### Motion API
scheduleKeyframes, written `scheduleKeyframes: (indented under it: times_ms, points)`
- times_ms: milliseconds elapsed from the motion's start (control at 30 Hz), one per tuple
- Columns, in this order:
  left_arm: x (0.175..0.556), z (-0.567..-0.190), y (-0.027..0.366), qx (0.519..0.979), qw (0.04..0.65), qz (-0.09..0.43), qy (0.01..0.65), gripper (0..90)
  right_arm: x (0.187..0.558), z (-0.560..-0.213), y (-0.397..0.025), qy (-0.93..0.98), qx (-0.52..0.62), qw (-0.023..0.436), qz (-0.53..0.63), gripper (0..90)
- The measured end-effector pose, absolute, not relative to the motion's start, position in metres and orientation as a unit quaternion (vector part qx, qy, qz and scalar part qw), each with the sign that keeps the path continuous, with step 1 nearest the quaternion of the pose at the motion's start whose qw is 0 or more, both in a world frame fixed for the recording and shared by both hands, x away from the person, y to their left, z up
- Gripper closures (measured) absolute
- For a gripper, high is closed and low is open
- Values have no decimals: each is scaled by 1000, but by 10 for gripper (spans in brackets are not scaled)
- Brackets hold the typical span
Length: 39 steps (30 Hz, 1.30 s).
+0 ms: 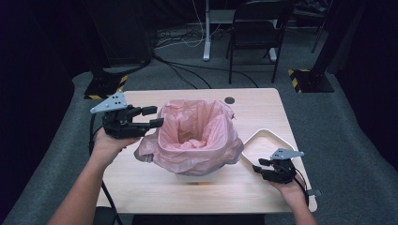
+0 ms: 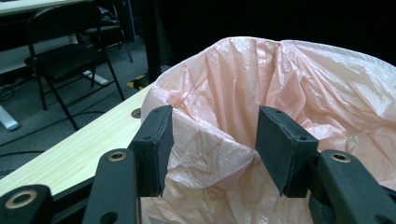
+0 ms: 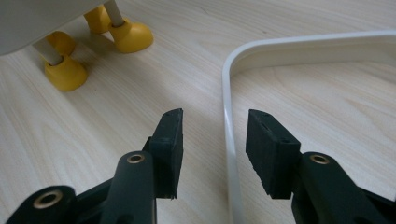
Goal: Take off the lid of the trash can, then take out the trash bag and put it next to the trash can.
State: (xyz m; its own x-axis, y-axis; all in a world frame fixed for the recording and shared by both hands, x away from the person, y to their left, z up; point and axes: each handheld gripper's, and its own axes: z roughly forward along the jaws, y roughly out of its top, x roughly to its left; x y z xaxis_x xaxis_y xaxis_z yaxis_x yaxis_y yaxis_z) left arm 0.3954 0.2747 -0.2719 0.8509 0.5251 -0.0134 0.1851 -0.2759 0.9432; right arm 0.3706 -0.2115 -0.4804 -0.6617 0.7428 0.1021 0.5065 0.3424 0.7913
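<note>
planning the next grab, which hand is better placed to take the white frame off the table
Right. The right gripper has its open fingers either side of the white frame rim, low over the table. The left gripper is open at the pink bag rim, across the bin.

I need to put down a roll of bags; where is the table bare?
Bare wood lies along the near edge of the table, below the pink bag, and at the far right corner. It is crowded between the bag and the white frame.
</note>
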Motion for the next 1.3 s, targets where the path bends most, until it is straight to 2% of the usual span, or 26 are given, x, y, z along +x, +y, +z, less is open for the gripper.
scheduleKeyframes:
  times_ms: [367,867,1300]
  points:
    - [401,-272,275,782,558,151,234,448,368,-470,-209,805,378,148,433,543]
    - [416,-269,270,783,547,157,251,445,356,-433,-213,789,370,156,466,523]
    - [430,-268,257,792,535,150,253,447,347,-412,-199,795,340,159,477,522]
